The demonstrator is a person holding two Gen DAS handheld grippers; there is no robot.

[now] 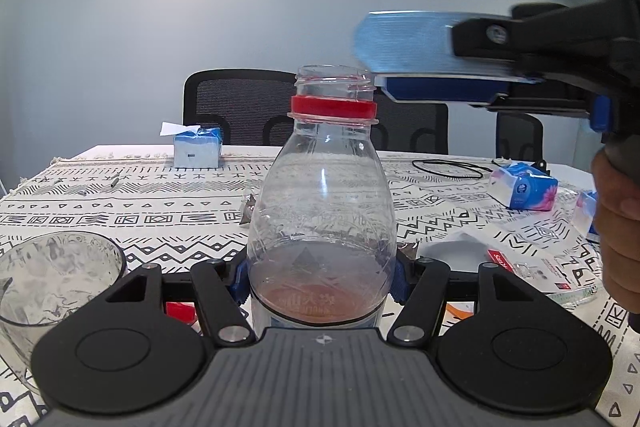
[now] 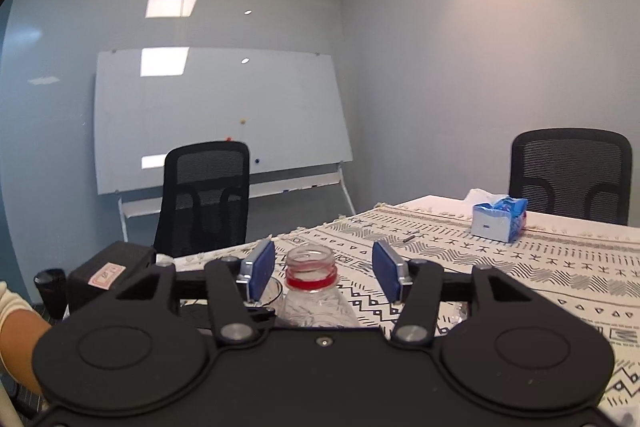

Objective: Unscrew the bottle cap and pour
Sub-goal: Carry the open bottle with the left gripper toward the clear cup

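Left gripper (image 1: 320, 283) clamps the uncapped bottle (image 1: 322, 195) upright over the near table (image 1: 160, 187); right gripper (image 2: 323, 273) gapes empty beside its neck; the cap perhaps that red piece (image 1: 180, 311).

The bottle (image 1: 322, 211) base is hidden behind the left gripper (image 1: 320, 279) body. Left of the bottle, the glass (image 1: 56, 279) is cut by the picture edge. Right of it, the hand (image 1: 618, 227) is cut too. The bottle label text is too blurred to read.

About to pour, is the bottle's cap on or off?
Off: the bottle mouth is bare, only its red ring left.
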